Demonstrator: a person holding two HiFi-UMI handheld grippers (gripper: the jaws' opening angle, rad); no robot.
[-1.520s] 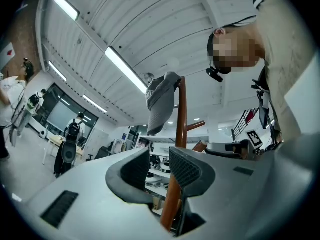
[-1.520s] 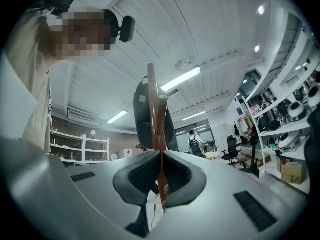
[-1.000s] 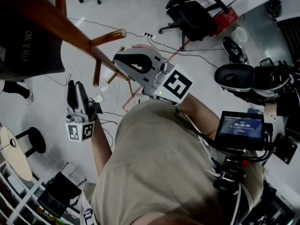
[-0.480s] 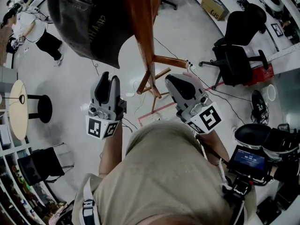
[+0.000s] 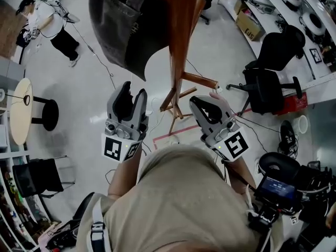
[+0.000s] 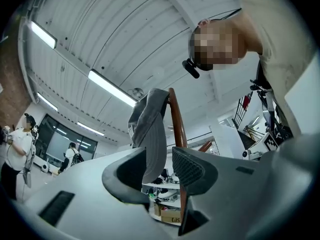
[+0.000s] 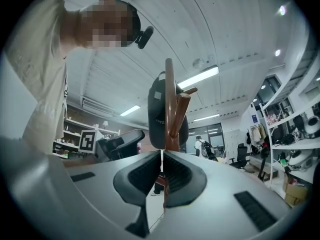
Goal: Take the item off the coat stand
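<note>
The jaws of the left gripper (image 6: 159, 166) are opening, and they press on nothing; in the left gripper view the brim of the dark cap (image 6: 150, 129) shows through the gap between them. The jaws of the right gripper (image 7: 161, 156) are together, with only a thin slit, and hold nothing. The cap hangs high on the wooden coat stand (image 5: 181, 30), above both grippers. Further away a black office chair (image 5: 268, 83) stands on the floor.
</note>
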